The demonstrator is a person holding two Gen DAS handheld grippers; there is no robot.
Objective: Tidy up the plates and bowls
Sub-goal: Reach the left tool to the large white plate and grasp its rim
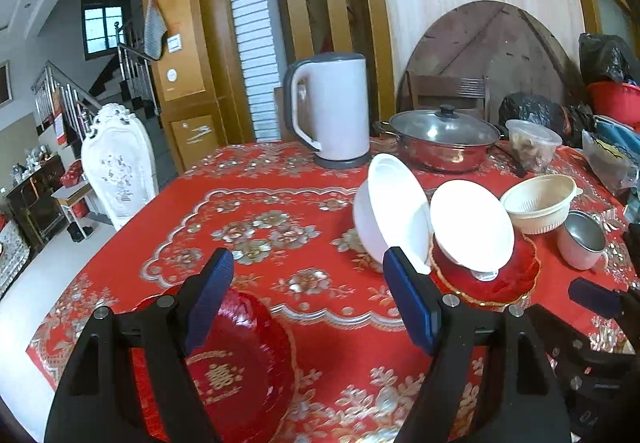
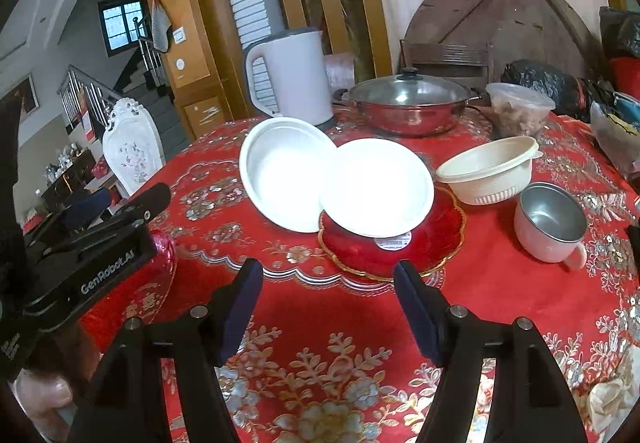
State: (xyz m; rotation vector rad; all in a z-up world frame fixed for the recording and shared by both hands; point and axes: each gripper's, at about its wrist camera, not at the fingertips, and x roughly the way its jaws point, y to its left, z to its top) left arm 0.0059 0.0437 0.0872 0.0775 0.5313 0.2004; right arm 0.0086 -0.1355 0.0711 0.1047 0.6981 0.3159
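Two white bowls stand tilted near the table's middle. The left bowl (image 1: 392,211) (image 2: 284,171) leans against the right bowl (image 1: 472,223) (image 2: 376,187), which rests in a red gold-rimmed plate (image 1: 500,283) (image 2: 436,235). A second red plate (image 1: 240,371) (image 2: 162,267) with a gold character lies near the front left edge. My left gripper (image 1: 312,303) is open and empty above that plate's right side. My right gripper (image 2: 330,307) is open and empty, just in front of the gold-rimmed plate.
A cream strainer bowl (image 2: 488,171) and a metal-lined mug (image 2: 548,223) sit to the right. At the back stand a white kettle (image 2: 288,75), a lidded pot (image 2: 408,107) and a plastic tub (image 2: 520,107). Bags crowd the right edge. A white chair (image 1: 120,171) stands beyond the left edge.
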